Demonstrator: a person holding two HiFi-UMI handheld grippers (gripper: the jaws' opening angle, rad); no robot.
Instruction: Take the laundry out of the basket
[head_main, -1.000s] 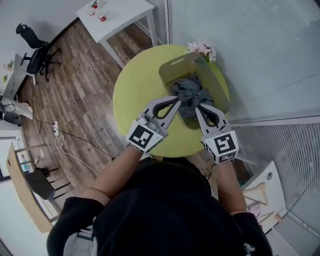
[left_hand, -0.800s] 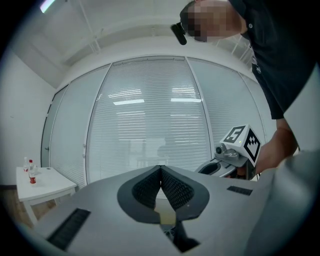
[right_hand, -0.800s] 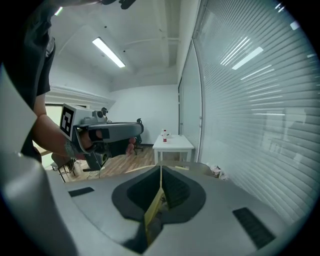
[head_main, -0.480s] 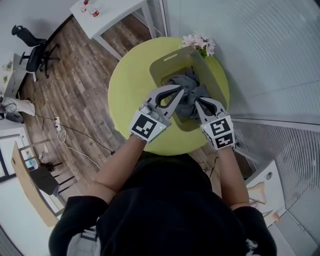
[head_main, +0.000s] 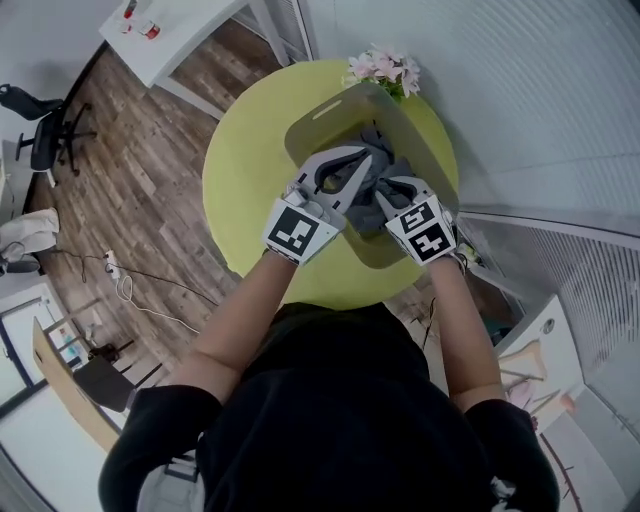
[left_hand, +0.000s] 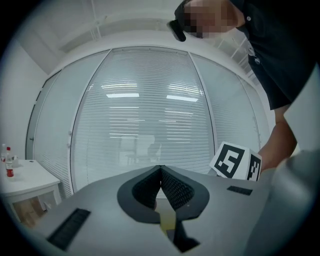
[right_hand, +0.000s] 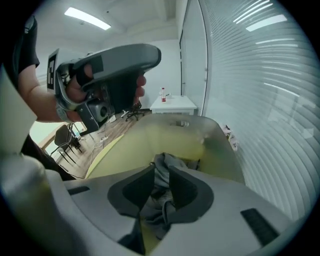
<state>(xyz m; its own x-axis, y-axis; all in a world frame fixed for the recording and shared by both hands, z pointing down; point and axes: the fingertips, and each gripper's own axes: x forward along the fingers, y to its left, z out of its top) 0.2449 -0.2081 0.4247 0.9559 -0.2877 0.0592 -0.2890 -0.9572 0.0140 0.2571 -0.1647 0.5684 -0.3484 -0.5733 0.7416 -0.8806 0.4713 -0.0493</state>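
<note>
1. Head view: a basket (head_main: 318, 118) stands on the round green table (head_main: 250, 190), upper centre of the frame, with grey laundry (head_main: 362, 205) inside. The left gripper (head_main: 370, 160) and right gripper (head_main: 385, 192) both reach over it.
2. Left gripper view: the jaws are closed tip to tip, holding nothing. Window blinds (left_hand: 150, 110) fill the background.
3. Right gripper view: the jaws have just been opening and stand slightly apart. The laundry (right_hand: 157, 207) lies in the gap at lower centre, not clamped.
</note>
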